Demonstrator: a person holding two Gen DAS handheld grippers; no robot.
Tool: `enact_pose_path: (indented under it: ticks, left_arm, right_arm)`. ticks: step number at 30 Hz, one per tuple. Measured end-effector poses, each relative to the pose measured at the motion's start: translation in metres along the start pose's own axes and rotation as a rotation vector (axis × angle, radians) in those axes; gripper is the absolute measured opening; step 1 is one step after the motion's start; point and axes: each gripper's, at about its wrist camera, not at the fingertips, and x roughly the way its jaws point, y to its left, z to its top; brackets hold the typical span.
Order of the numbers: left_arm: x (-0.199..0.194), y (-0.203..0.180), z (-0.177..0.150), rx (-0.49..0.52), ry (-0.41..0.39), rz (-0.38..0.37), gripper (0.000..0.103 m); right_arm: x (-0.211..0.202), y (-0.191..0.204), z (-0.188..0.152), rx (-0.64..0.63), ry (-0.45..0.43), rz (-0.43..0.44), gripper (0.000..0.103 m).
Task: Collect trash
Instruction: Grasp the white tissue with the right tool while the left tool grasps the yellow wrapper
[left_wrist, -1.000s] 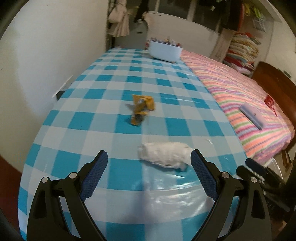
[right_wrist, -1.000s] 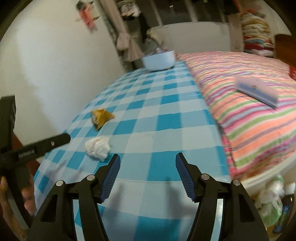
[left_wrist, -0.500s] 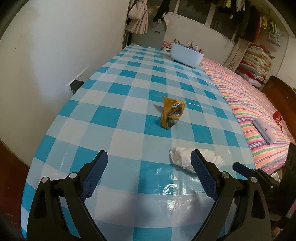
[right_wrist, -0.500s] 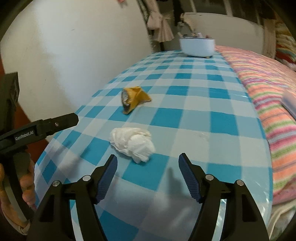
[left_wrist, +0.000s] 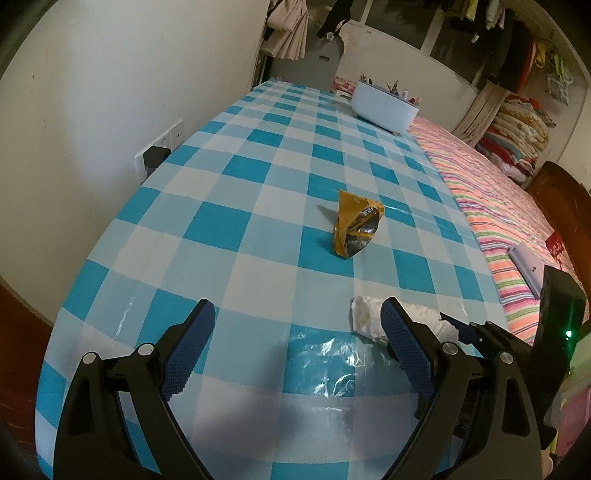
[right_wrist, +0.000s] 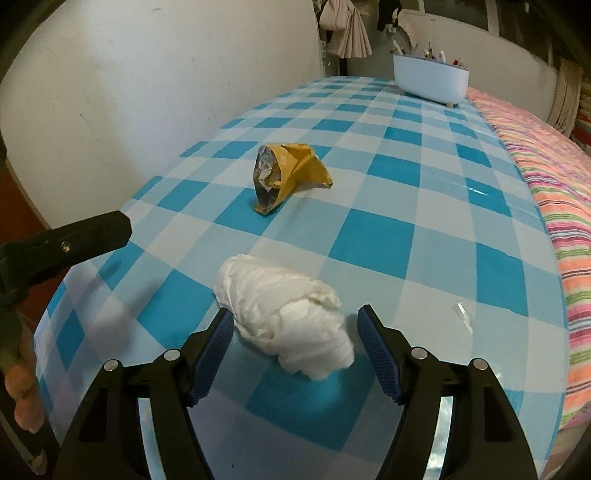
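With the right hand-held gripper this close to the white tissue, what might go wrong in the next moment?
1. The right hand-held gripper is open with the crumpled tissue only partly between its fingers; closing now may pinch just a loose edge, so it could slip out.
2. The tablecloth looks glossy, so the light tissue might slide ahead if pushed.
3. The left hand-held gripper sits close beside the tissue, so the two could bump.

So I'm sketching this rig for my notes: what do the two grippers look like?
Both match: the left gripper and right gripper have black plastic forked arms with silver rivets, tipped by blue, finely ribbed pads. The right gripper's body shows a small green light. No cables or sleeves visible.
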Motion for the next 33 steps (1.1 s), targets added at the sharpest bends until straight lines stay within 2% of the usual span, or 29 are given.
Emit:
enact_pose_path:
  ticks: [4, 6, 7, 8, 10, 15, 21, 27, 33]
  left_arm:
    - [0.004, 0.0, 0.001, -0.003, 0.008, 0.002, 0.09]
    - [0.006, 0.0, 0.001, -0.005, 0.011, 0.003, 0.09]
    - [0.007, 0.0, 0.002, -0.007, 0.012, 0.003, 0.09]
    - [0.008, 0.0, 0.002, -0.01, 0.014, 0.003, 0.09]
    - [0.012, -0.001, 0.003, -0.014, 0.02, 0.004, 0.09]
    - [0.024, -0.006, 0.008, -0.034, 0.041, -0.019, 0.09]
    - [0.045, -0.024, 0.019, -0.008, 0.057, -0.013, 0.09]
    - [0.074, -0.044, 0.034, 0.048, 0.085, 0.02, 0.09]
    - [0.096, -0.054, 0.044, 0.066, 0.11, 0.039, 0.09]
  right_arm:
    - [0.004, -0.004, 0.002, 0.011, -0.003, 0.032, 0.067]
    - [0.005, -0.004, 0.001, 0.004, -0.011, 0.041, 0.057]
    - [0.005, -0.004, 0.0, 0.002, -0.012, 0.048, 0.041]
    - [0.003, -0.006, -0.002, 0.003, -0.022, 0.055, 0.035]
    - [0.002, -0.008, -0.002, 0.003, -0.024, 0.056, 0.03]
    - [-0.007, -0.018, -0.008, 0.053, -0.036, 0.071, 0.029]
    - [-0.021, -0.04, -0.016, 0.139, -0.056, 0.094, 0.029]
    - [-0.033, -0.059, -0.023, 0.195, -0.083, 0.104, 0.029]
    - [-0.042, -0.069, -0.029, 0.2, -0.101, 0.112, 0.029]
